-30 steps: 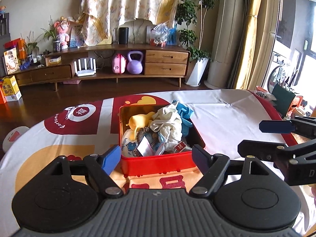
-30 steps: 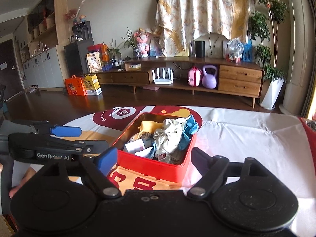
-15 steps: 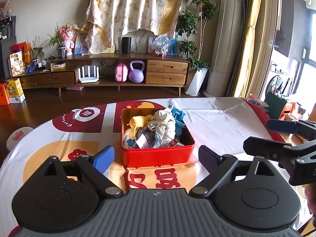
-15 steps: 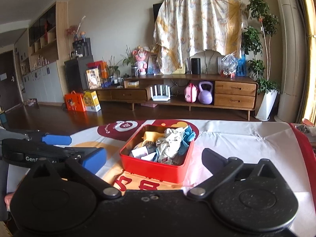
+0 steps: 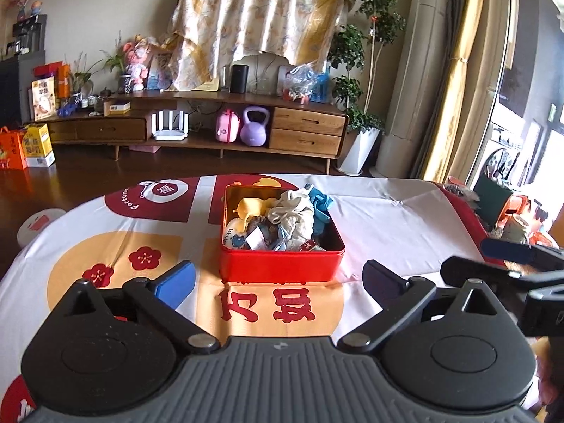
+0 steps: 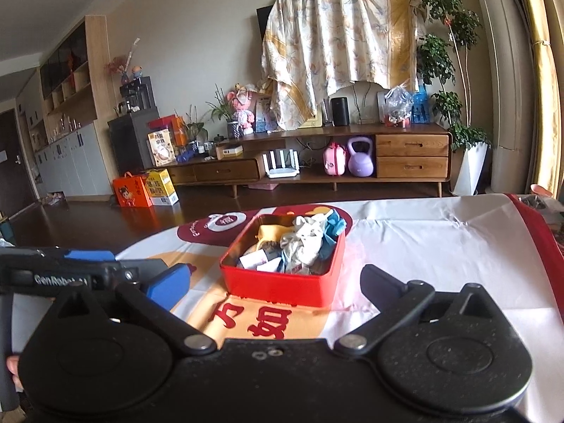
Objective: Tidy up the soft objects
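Observation:
A red tin sits mid-table, heaped with soft things: a white cloth, a blue cloth, a yellow soft toy and small packets. My left gripper hangs short of the tin's near wall, its jaws opening wide with nothing between them. In the right wrist view the tin lies just ahead of my right gripper, which is open and empty. Each gripper shows at the edge of the other's view: the right gripper and the left gripper.
The table wears a white cloth printed with red and orange shapes. Past its far edge is dark floor, then a low wooden cabinet with a purple kettlebell and a potted plant. Clutter sits off the right edge.
Both grippers have drawn back from the red tin, which now looks smaller and farther off. Both pairs of jaws have spread wider. The tin's contents have not moved.

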`<state>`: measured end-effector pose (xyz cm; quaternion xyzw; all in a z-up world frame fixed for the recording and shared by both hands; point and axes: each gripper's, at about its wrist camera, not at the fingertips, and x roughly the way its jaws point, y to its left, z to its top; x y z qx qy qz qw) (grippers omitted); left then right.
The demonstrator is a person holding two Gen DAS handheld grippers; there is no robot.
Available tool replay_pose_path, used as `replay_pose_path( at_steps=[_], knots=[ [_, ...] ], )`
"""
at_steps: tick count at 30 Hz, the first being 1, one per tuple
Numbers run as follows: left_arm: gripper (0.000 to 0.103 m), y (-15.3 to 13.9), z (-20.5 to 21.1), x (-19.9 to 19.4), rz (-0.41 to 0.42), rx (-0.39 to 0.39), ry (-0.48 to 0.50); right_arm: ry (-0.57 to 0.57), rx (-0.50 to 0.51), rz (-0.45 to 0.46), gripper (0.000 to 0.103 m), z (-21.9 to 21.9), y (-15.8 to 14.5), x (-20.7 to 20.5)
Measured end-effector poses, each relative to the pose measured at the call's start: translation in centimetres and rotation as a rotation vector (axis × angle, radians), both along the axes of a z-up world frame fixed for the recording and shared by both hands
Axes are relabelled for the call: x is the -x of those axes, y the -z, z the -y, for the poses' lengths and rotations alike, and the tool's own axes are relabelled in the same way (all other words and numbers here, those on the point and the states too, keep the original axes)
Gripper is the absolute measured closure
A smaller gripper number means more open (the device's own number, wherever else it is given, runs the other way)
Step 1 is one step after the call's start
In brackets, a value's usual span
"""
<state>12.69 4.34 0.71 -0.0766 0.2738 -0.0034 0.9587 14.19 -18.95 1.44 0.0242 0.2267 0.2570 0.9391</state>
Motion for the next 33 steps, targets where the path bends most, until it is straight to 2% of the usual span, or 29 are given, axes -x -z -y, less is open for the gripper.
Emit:
replay_pose_path(
  at_steps=[14, 33],
  knots=[
    [0.001, -0.9, 1.4, 2.2, 0.054, -0.047, 0.008, 0.023, -0.005, -0.005, 0.0, 0.0, 0.0, 0.3],
    [0.001, -1.1, 1.2, 2.3, 0.058, -0.039, 0.014, 0.025, -0.002, -0.001, 0.0, 0.1, -0.1, 0.4]
  ],
)
